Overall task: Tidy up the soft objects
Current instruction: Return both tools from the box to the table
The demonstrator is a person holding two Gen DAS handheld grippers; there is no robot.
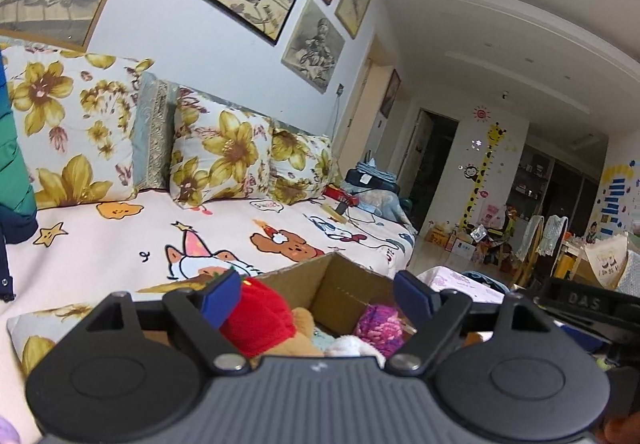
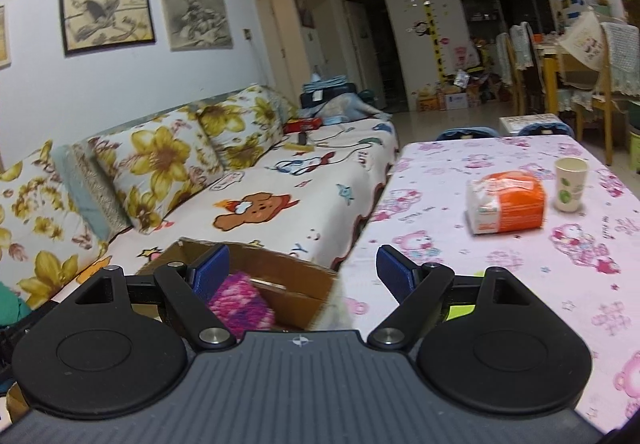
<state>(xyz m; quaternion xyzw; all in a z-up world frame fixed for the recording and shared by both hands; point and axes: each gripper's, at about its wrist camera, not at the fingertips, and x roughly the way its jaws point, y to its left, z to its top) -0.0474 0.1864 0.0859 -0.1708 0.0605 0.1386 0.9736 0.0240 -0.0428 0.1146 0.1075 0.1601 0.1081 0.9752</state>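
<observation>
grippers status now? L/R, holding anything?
Left gripper: open, holding nothing, over the cardboard box.
Right gripper: open, holding nothing.

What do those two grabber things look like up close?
They match. The left gripper and right gripper each have a ribbed grey body, two round black discs, black arms with silver pivot pins, and blue ridged pads on the jaws. A small compass-like mark sits on the right one's grey body.
</observation>
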